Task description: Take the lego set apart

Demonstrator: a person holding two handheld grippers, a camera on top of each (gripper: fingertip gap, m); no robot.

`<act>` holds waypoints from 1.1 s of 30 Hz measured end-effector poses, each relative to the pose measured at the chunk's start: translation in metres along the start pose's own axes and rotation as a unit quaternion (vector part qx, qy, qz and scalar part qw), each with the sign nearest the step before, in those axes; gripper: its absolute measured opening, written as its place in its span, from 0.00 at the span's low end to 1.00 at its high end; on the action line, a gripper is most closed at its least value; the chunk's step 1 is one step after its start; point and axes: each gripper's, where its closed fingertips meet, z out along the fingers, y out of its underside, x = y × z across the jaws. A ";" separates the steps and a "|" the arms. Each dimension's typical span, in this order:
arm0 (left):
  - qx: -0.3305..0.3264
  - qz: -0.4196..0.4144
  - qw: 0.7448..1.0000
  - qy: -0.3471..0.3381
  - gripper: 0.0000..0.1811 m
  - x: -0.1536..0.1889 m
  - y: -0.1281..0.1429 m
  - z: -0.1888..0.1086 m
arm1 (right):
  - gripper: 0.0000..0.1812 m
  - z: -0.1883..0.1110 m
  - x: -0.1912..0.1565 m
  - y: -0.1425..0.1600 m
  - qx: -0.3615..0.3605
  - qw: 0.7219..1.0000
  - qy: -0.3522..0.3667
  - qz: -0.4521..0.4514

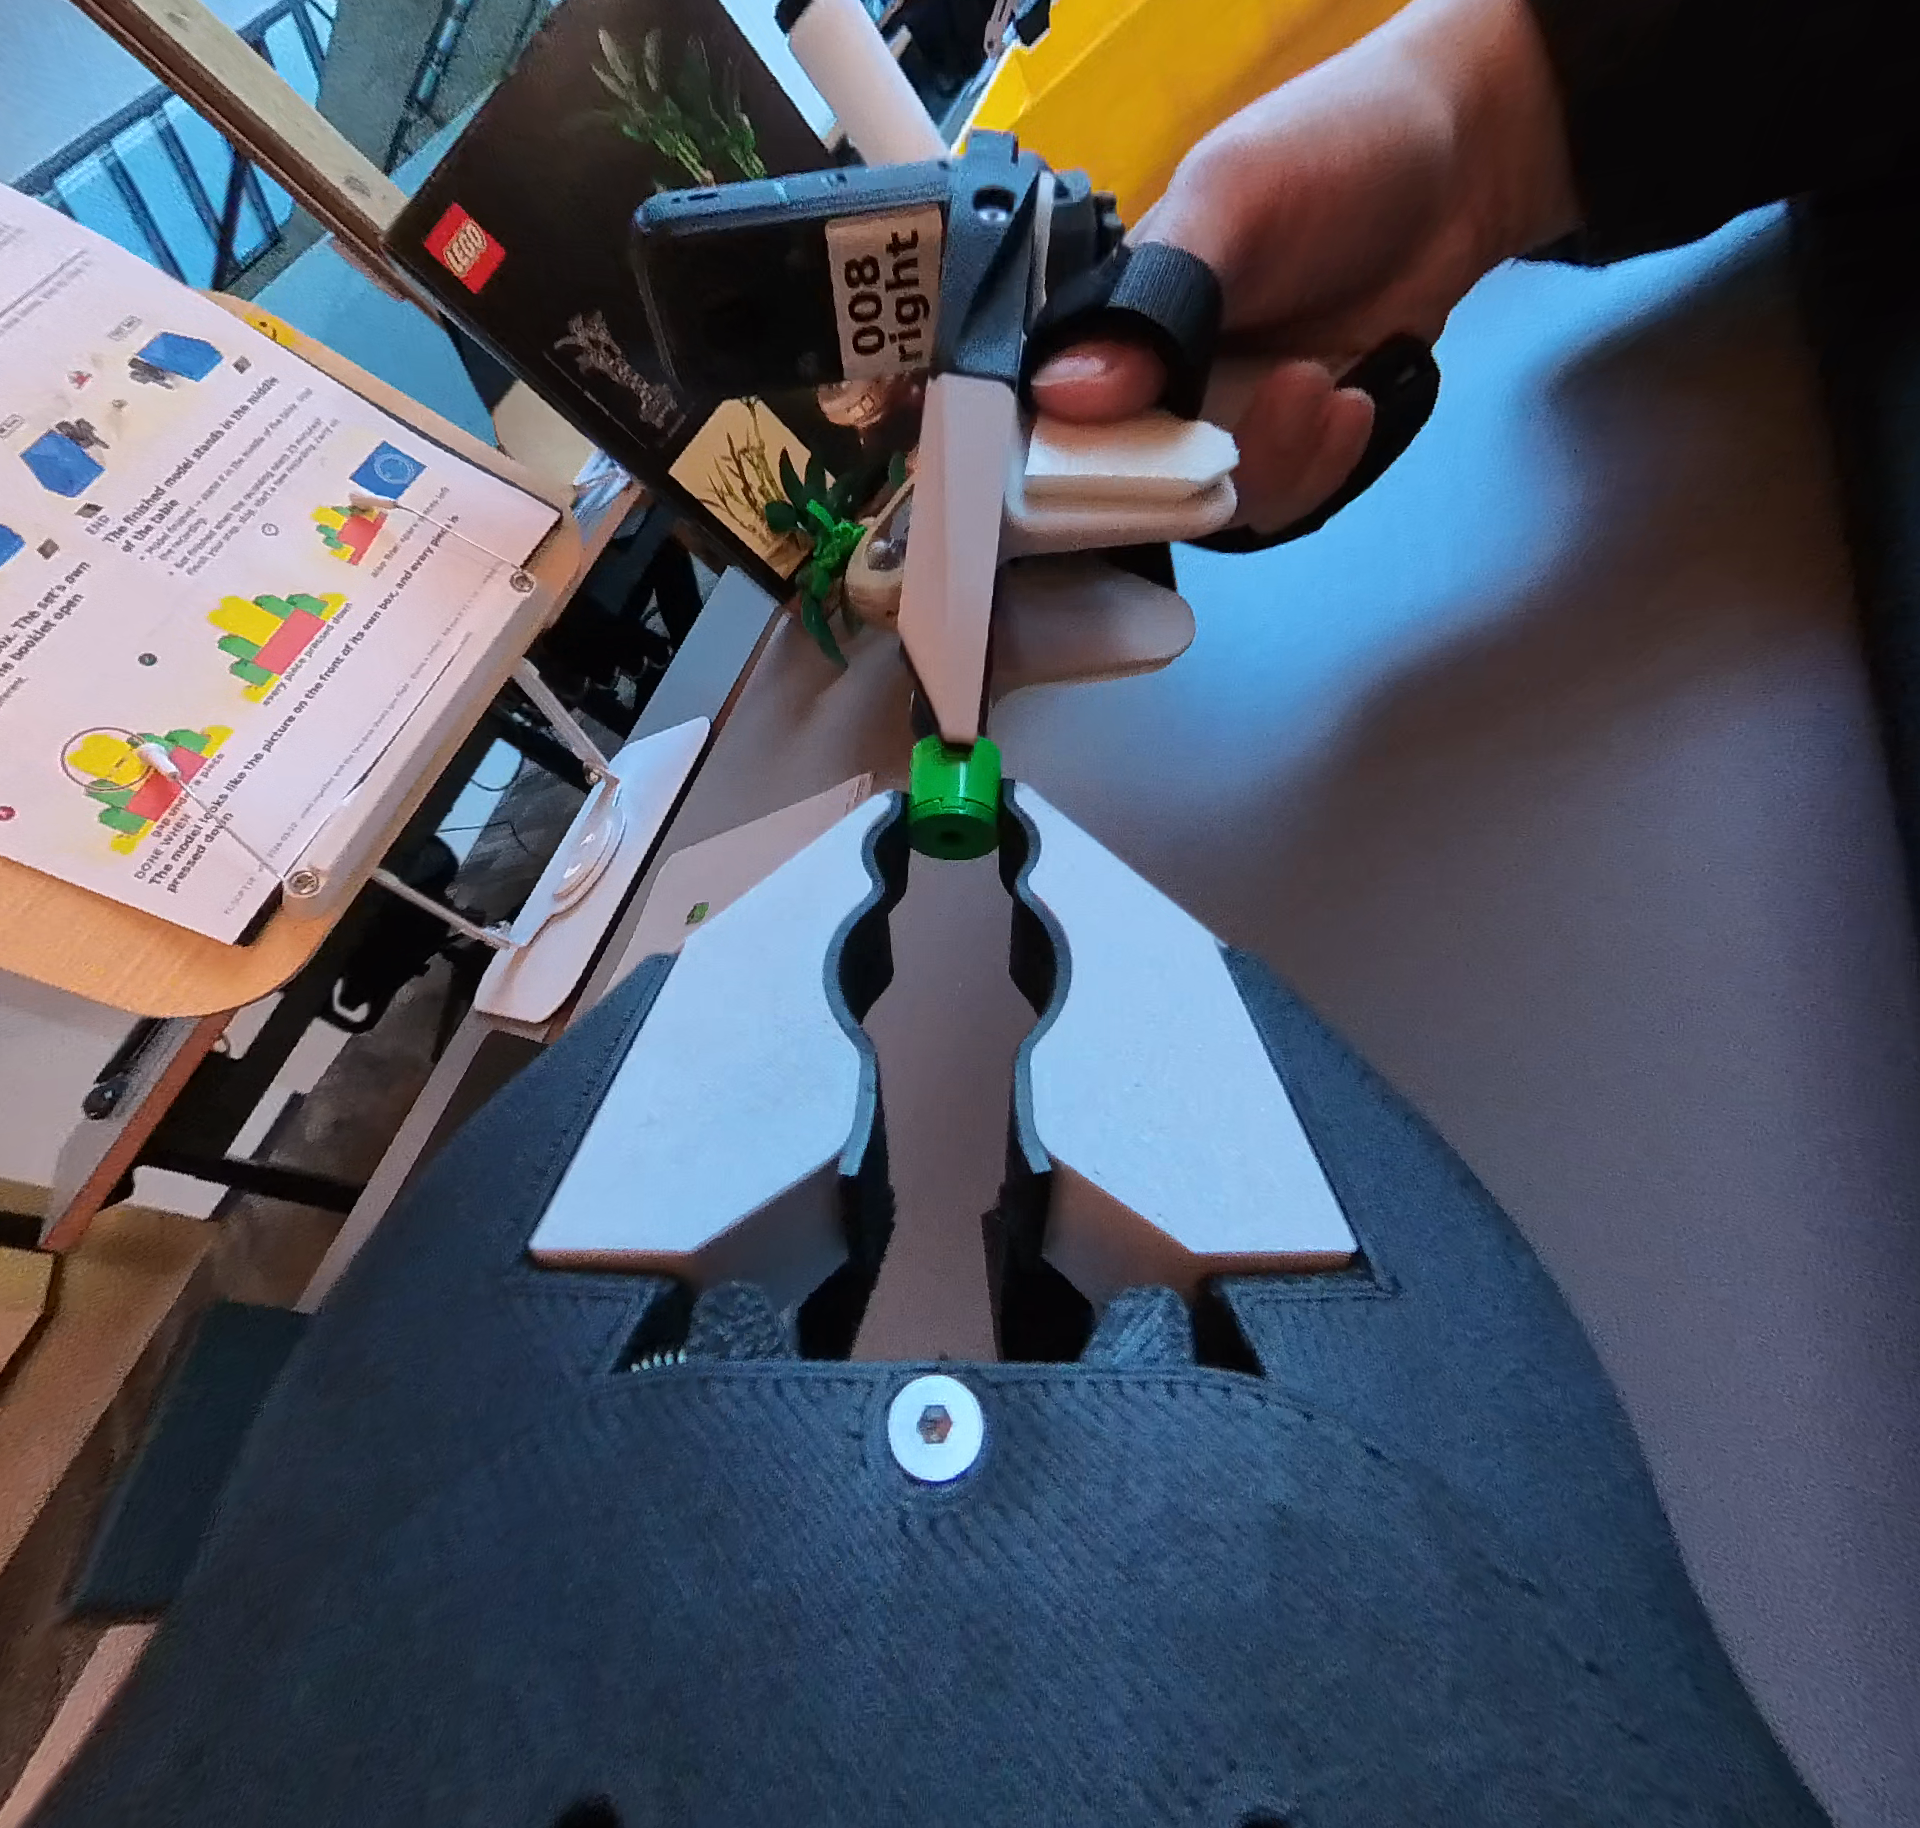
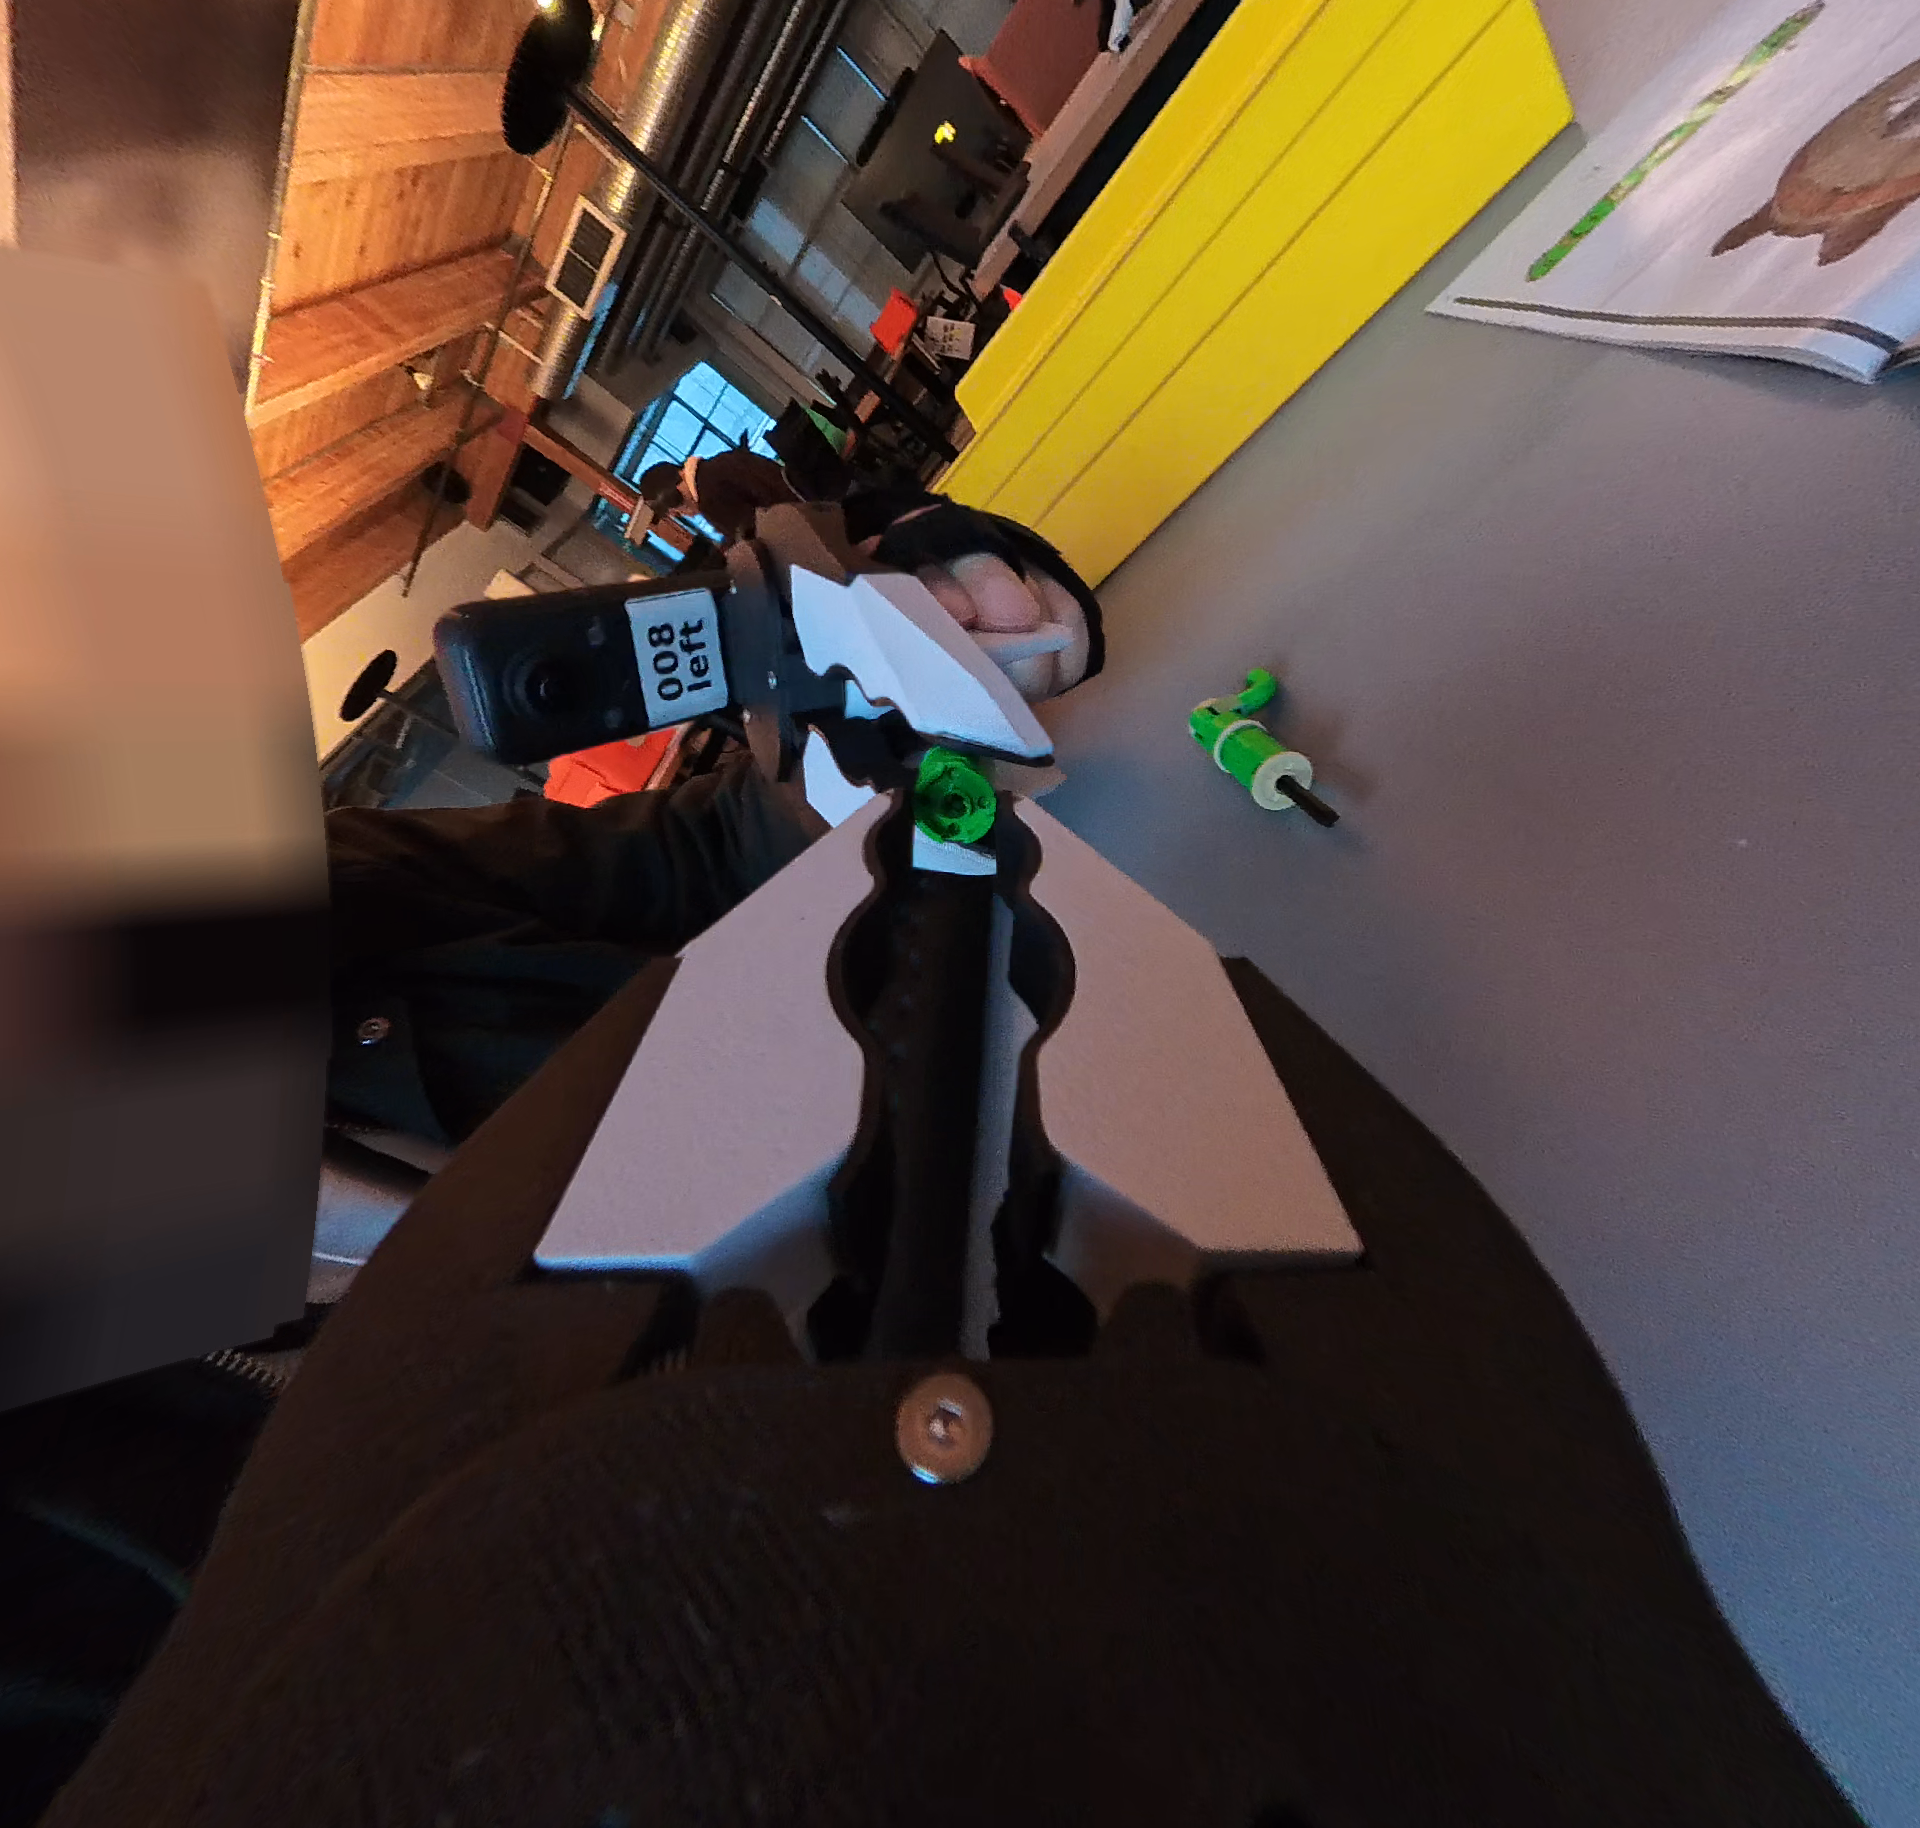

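Presently, both tongs met on one small piece, held above the grey table (image 2: 1558, 947).
Left gripper (image 1: 954, 802): narrow, tips pinched on the green round piece (image 1: 954, 807).
Right gripper (image 2: 951, 807): narrow too, nipping the same green piece from the opposite end, tips nearly touching the left pair.
Set remainder: a green-and-white stub on a black axle (image 2: 1252, 750) lay on the table, to the right of the right tongs and apart from them.
Risk: the piece was probably two parts stuck together; a skewed pull could snap it free and fling it off the table edge, or it could slip from either shallow tip hold.
Hidden: the seam between parts sat under the fingertips; I could not tell how many parts there were. The plant model (image 1: 826, 542) behind the right tongs was mostly covered.
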 end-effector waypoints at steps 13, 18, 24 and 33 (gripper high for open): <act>-0.123 0.081 0.988 -0.038 0.08 0.001 0.036 0.016 | 0.08 0.005 0.026 0.006 -0.014 0.995 0.098 -0.031; -0.129 0.091 0.986 -0.043 0.08 -0.001 0.035 0.015 | 0.08 0.006 0.026 0.003 -0.006 0.993 0.108 -0.056; -0.140 0.144 0.978 -0.061 0.08 -0.002 0.037 0.015 | 0.08 0.008 0.028 0.005 -0.014 0.990 0.127 -0.064; -0.133 0.117 0.983 -0.044 0.08 0.005 0.032 0.016 | 0.08 0.013 0.026 0.010 -0.012 0.996 0.079 -0.024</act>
